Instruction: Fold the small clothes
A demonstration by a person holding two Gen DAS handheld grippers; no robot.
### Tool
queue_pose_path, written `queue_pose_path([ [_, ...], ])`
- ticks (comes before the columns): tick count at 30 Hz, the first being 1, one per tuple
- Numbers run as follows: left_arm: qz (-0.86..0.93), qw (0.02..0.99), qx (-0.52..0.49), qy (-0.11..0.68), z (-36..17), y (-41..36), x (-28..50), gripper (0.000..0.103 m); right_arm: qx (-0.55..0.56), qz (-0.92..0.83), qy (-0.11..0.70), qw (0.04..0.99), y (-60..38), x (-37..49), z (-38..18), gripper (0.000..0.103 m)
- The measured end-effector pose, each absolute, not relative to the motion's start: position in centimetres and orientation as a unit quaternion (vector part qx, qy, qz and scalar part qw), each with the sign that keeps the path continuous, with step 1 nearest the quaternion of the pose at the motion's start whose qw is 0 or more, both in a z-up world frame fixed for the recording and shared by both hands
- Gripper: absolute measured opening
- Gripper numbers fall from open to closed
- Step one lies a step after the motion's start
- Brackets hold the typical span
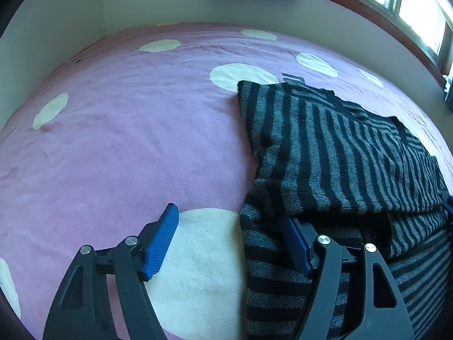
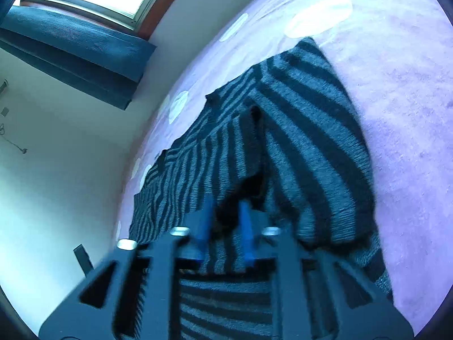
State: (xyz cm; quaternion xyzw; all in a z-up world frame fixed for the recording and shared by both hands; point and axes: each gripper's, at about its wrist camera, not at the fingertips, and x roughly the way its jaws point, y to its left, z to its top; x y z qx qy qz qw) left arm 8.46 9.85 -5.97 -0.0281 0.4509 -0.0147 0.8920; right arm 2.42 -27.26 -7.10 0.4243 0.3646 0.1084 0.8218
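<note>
The striped knit sweater (image 1: 325, 147) lies on the pink spotted blanket (image 1: 127, 130), at three o'clock of your left gripper (image 1: 235, 243), whose jaws stand wide, holding nothing. One layer looks folded over. Your right gripper (image 2: 225, 235), jaws narrowed, seems to pinch sweater fabric; more folds likely remain.

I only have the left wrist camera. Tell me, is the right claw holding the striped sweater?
Observer: It looks so. The right claw has its blue fingers close together with striped sweater fabric between them, though that view is blurred.
Operator: Does the sweater lie flat ahead of it?
Observer: No, a dark fold opens up right in front of the claw and runs away from it.
</note>
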Motion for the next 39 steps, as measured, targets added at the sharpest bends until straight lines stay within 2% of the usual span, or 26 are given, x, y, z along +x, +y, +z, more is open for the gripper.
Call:
queue_pose_path([
  [7,-0.009,0.891,-0.06,0.45,-6.1,11.0,8.2,0.071,0.415,0.096,0.335,0.84,-27.8,-0.5,-5.6,0.003],
  [13,-0.008,0.89,-0.057,0.451,-6.2,11.0,8.4,0.071,0.444,0.082,0.359,0.817,-28.6,-0.3,-9.1,0.002],
  [21,-0.009,0.891,-0.059,0.449,-6.1,11.0,8.3,0.071,0.407,0.069,0.333,0.847,-27.7,-1.5,-7.0,0.002],
  [26,-0.006,0.896,-0.047,0.441,-5.8,10.7,8.0,0.071,0.429,0.07,0.342,0.833,-28.3,-1.1,-8.4,0.002],
  [39,-0.006,0.896,-0.042,0.441,-5.6,10.4,7.8,0.073,0.414,0.112,0.307,0.85,-25.8,1.8,-3.2,0.003],
])
